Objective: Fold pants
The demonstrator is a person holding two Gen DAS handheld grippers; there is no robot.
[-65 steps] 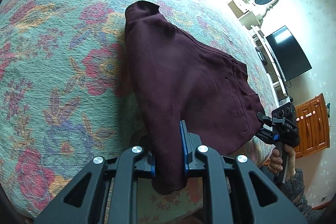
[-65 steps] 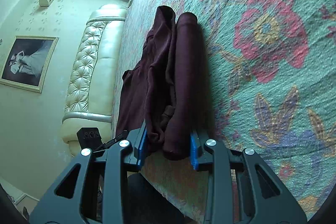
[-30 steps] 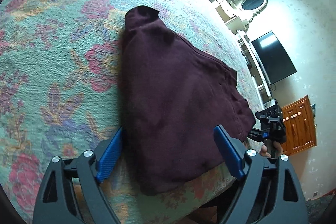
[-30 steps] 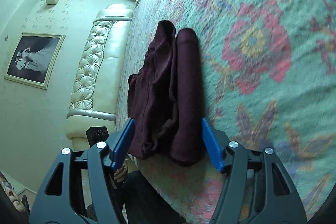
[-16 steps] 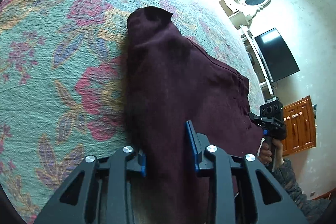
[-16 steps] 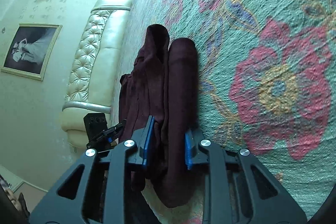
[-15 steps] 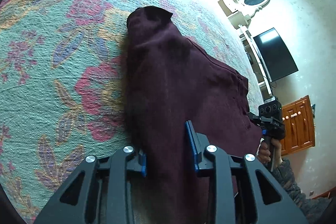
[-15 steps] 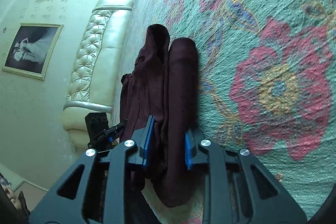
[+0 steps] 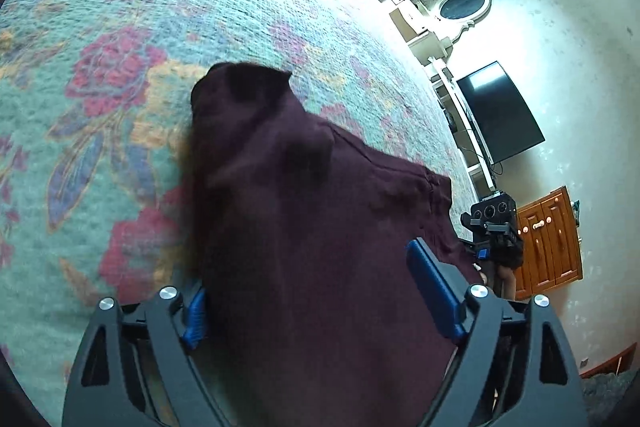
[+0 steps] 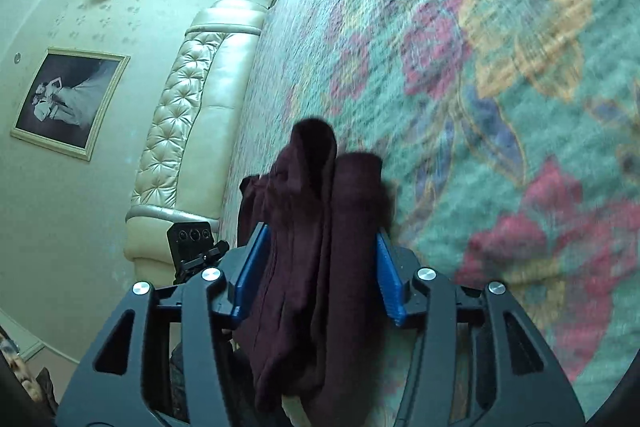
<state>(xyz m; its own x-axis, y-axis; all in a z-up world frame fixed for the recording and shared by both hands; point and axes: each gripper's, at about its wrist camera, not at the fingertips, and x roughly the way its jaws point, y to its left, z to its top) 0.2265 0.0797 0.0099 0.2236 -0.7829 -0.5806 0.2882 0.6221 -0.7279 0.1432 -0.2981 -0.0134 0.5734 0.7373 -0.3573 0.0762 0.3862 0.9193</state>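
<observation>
The dark maroon pants (image 9: 288,187) lie folded lengthwise on the floral bedspread (image 9: 120,27), the far end bunched up. My left gripper (image 9: 308,279) straddles their near end; its jaws are opening wide and the cloth lies loose between the pads. In the right wrist view the pants (image 10: 320,187) show as two thick folds side by side. My right gripper (image 10: 320,231) has them between its blue pads, its jaws opening and no longer pinching. Each view shows the other gripper beyond the cloth: the right gripper (image 9: 494,227), the left gripper (image 10: 192,243). Both views are motion-blurred.
The bedspread (image 10: 480,67) stretches far beyond the pants. A cream tufted headboard (image 10: 188,99) and a framed picture (image 10: 68,103) are on one side. A dark TV (image 9: 500,111) and a wooden cabinet (image 9: 552,239) stand past the bed's other side.
Half a second ago both grippers were shut on the pants' near end. Both jaws have since spread apart, and both grippers have slid further over the bed along the pants.
</observation>
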